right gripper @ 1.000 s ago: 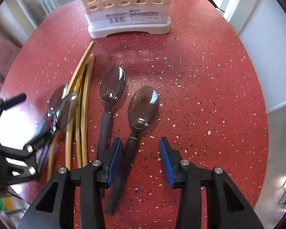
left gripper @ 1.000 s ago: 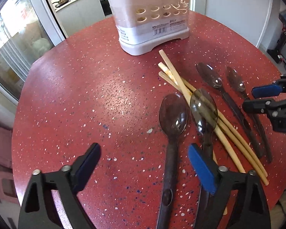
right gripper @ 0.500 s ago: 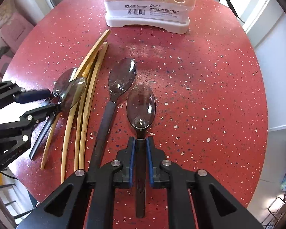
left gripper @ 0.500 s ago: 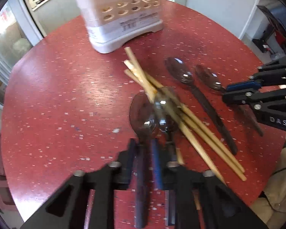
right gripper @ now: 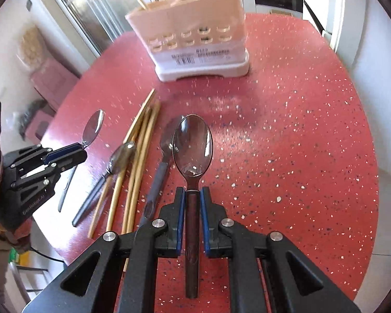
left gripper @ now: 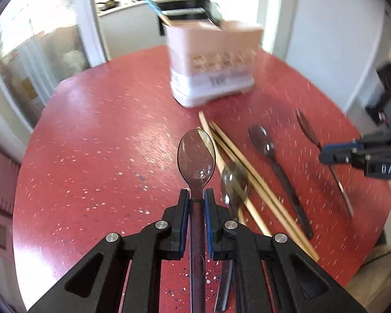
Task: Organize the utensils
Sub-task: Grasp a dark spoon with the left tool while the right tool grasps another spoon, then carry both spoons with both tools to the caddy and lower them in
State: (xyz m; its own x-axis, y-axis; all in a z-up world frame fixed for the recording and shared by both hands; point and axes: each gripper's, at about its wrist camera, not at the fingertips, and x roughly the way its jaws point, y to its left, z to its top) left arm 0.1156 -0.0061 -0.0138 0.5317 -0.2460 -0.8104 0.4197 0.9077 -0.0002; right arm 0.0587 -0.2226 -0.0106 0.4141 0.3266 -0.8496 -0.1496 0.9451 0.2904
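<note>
The round red speckled counter point(right gripper: 286, 135) fills both views. At its far side stands the pale pink utensil holder point(right gripper: 195, 28) on a white base, with rows of oval holes on its front; a spoon bowl and a thin stick poke up from its top in the right wrist view. In the left wrist view the holder point(left gripper: 213, 62) is blurred.

The left tongs point(left gripper: 196, 198) are closed tight on the handle of a translucent brown spoon point(left gripper: 196, 156), the blue pads pressing both sides of the neck, the bowl pointing far, toward the holder. From the right wrist view these tongs point(right gripper: 82, 154) sit at the left edge of the counter with that spoon's bowl point(right gripper: 92, 127) sticking out past them.

The right tongs point(right gripper: 193, 195) are likewise clamped on a second brown spoon point(right gripper: 192, 146), handle between the pads, bowl far and face up. In the left wrist view they point(left gripper: 325, 154) appear at the right, gripping the thin, edge-on spoon point(left gripper: 309, 127).

Between the two tongs, on the counter, lies a bundle of wooden chopsticks point(right gripper: 140, 151), running near to far. A dark spoon point(right gripper: 120, 156) lies across their left side, and another dark-handled spoon point(right gripper: 161, 161) lies just right of them, partly hidden behind the held spoon's bowl.
</note>
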